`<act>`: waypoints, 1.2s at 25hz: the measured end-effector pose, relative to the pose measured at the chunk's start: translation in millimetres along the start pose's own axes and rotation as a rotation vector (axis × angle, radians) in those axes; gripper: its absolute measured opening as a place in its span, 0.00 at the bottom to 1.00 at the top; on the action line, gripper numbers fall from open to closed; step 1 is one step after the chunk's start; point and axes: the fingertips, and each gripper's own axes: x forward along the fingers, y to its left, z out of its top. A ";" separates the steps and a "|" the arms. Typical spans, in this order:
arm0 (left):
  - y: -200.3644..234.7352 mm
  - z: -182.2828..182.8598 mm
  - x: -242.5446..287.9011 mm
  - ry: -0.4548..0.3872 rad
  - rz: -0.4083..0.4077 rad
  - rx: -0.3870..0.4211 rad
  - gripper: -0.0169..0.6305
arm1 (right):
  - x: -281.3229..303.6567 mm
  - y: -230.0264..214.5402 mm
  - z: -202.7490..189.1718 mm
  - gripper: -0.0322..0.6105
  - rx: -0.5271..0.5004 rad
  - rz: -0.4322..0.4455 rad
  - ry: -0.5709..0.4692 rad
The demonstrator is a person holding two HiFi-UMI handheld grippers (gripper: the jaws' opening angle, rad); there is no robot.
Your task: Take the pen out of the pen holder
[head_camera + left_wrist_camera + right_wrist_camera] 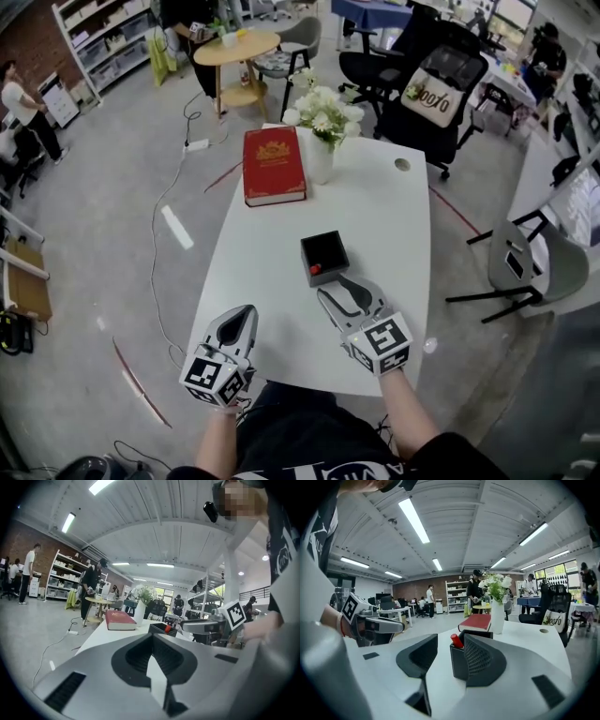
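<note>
A black square pen holder [325, 249] stands near the middle of the white table [394, 225]. A red-tipped pen [315, 270] pokes out of its near corner. My right gripper [343, 286] is open just short of the holder. In the right gripper view the holder [459, 663] and the pen [456, 641] sit straight ahead, level with the open jaw tips of that gripper [451, 641]. My left gripper [248, 310] is shut and holds nothing, low at the table's near left. The left gripper view shows the holder [159, 629] farther off to the right.
A red book [274, 165] and a white vase of flowers [321, 155] stand at the table's far end. A grey chair [534, 267] is at the right and black office chairs [441, 84] are behind. A round wooden table [236, 47] stands far back.
</note>
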 end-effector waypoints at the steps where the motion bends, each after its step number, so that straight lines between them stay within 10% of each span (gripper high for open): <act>1: 2.0 -1.2 4.7 0.005 -0.007 -0.001 0.03 | 5.6 -0.8 1.0 0.33 -0.017 0.000 0.012; 30: 48.4 12.7 50.0 0.024 -0.093 -0.027 0.03 | 60.5 -40.6 -6.0 0.18 0.030 -0.137 0.142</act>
